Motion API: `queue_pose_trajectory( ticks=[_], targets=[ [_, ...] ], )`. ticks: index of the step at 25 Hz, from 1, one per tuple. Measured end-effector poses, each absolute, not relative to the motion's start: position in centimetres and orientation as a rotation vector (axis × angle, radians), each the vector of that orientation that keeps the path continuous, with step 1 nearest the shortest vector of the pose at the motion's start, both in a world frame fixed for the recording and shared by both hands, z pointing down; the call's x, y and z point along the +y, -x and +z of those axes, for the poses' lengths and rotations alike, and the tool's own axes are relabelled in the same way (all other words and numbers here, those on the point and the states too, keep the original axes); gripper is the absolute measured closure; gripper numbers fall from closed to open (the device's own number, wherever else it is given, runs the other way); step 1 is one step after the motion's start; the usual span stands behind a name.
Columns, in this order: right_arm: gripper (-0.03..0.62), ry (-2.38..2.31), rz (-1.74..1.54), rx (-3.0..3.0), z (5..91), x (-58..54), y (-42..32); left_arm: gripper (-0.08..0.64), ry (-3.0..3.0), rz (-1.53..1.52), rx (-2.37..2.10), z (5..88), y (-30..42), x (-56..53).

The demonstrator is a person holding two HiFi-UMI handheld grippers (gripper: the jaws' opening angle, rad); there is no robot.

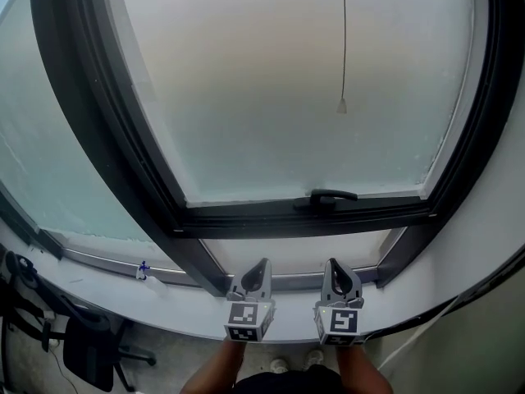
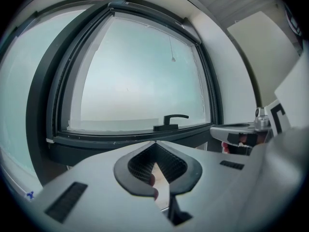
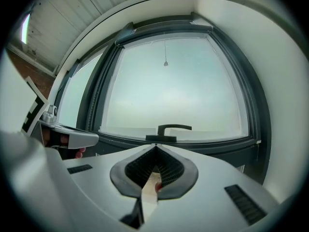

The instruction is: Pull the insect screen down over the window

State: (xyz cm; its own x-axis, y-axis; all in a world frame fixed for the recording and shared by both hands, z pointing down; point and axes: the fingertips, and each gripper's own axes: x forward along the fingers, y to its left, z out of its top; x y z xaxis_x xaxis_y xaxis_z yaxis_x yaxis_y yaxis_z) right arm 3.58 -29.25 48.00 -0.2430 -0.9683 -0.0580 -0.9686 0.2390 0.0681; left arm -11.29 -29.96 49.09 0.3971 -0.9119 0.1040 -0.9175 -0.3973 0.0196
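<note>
While both grippers sit low in the head view, the left gripper [image 1: 262, 266] and the right gripper [image 1: 333, 263] stand side by side at the bottom centre. Their tips point up toward the dark window frame [image 1: 107, 138], and their marker cubes face the camera. A thin pull cord [image 1: 344, 39] hangs down the pale pane at upper right and ends in a small toggle [image 1: 342, 105] well above both grippers. The insect screen itself cannot be made out. A black window handle [image 1: 328, 197] lies on the lower bar of the sash, just above the grippers. A white sill [image 1: 164, 302] curves across the lower left, and a dark chair [image 1: 90, 351] stands in the bottom left corner.

In the left gripper view, the left gripper [image 2: 155, 144] has its jaws pressed together with nothing between them, at lower centre. The handle [image 2: 170, 122] sits beyond the tips and apart from them, and the toggle [image 2: 173, 59] hangs high in the pane. The right gripper [image 2: 241, 132] shows at the right edge.

In the right gripper view, the right gripper [image 3: 155, 149] likewise has its jaws together and holds nothing. The handle [image 3: 169, 131] lies straight ahead of it, not touched. The toggle [image 3: 165, 63] hangs near the top centre, and the left gripper [image 3: 67, 137] enters at the left.
</note>
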Motion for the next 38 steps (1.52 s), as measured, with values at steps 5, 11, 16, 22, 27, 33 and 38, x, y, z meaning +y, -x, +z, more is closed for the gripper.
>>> queue_pose_trajectory(
  ticks=[5, 11, 16, 22, 27, 33, 38],
  targets=[
    [0.589, 1.909, 0.115, 2.501, 47.3, -31.2, -4.8, 0.559, -2.563, 0.096, -1.760, 47.7, 10.3, -31.6],
    [0.589, 1.885, 0.147, 2.520, 46.6, -31.8, -5.8, 0.558, -2.528, 0.120, -1.803, 48.1, 9.6, -32.1],
    [0.589, 1.850, 0.143, 2.554, 46.9, -32.9, -7.0, 0.559, -2.492, 0.104, -1.853, 48.2, 8.8, -32.8],
    [0.589, 1.826, 0.118, 2.579, 46.8, -33.9, -7.7, 0.559, -2.502, 0.091, -1.872, 47.2, 7.4, -33.5],
    [0.589, 1.823, 0.150, 2.581, 45.9, -34.3, -6.9, 0.558, -2.533, 0.058, -1.853, 45.9, 6.9, -34.2],
    [0.589, 1.811, 0.172, 2.589, 44.6, -35.3, -5.8, 0.559, -2.586, -0.003, -1.831, 43.9, 6.8, -35.7],
    [0.589, 1.821, 0.159, 2.551, 43.3, -36.4, -5.2, 0.559, -2.641, -0.016, -1.832, 42.0, 6.7, -36.9]
  ],
)
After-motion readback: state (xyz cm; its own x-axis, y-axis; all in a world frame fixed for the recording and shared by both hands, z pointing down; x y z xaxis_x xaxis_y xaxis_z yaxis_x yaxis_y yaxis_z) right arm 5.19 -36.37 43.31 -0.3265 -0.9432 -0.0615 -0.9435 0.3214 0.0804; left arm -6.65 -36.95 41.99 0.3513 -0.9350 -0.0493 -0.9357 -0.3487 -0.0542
